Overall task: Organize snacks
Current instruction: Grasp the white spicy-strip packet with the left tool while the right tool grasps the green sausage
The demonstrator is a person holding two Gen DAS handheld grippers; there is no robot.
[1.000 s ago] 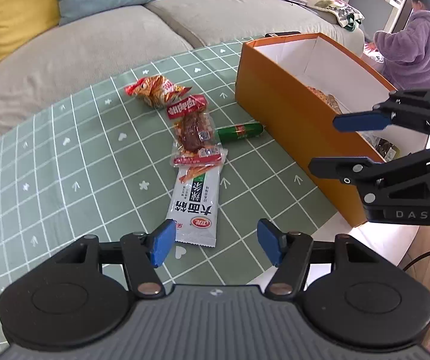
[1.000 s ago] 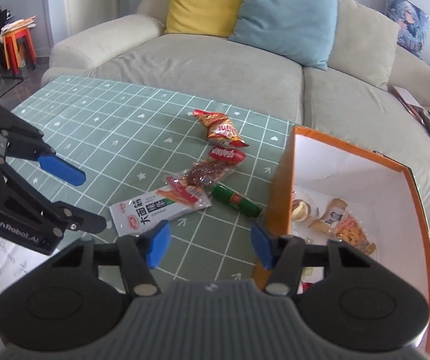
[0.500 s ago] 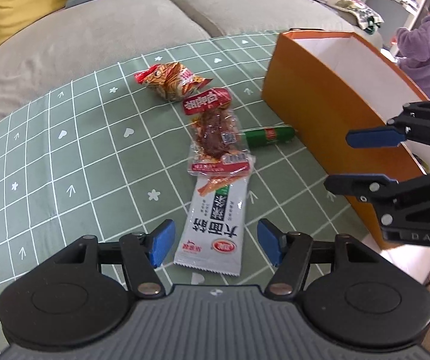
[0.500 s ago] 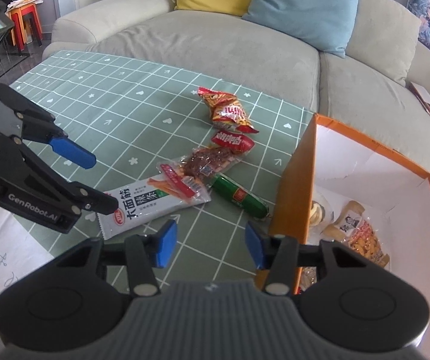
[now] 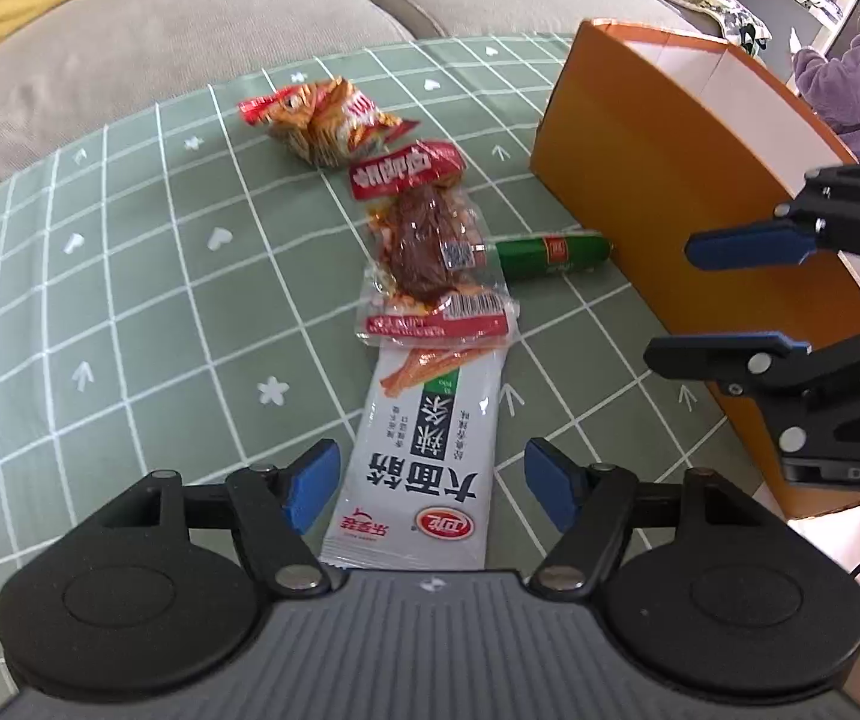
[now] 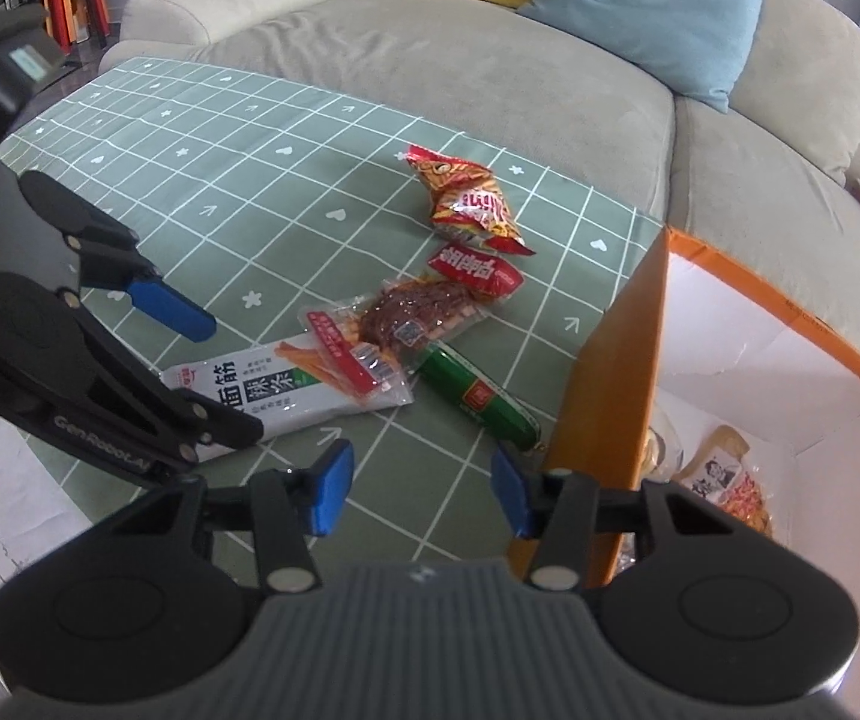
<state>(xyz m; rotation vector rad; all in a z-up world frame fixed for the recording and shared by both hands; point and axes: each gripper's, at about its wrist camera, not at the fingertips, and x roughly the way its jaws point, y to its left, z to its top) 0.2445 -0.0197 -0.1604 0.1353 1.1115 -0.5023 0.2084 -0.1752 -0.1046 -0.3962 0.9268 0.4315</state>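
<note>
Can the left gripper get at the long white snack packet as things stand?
Probably yes. The left gripper, whose jaws have just been opening, straddles the near end of the white packet without touching it; only the clear meat packet overlaps the far end.

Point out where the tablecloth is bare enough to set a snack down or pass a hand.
The green tablecloth is bare between the sofa and the snack line. Crowded: the white packet, clear meat packet, red chip bag and green sausage overlap or lie close, right up to the orange box.
</note>
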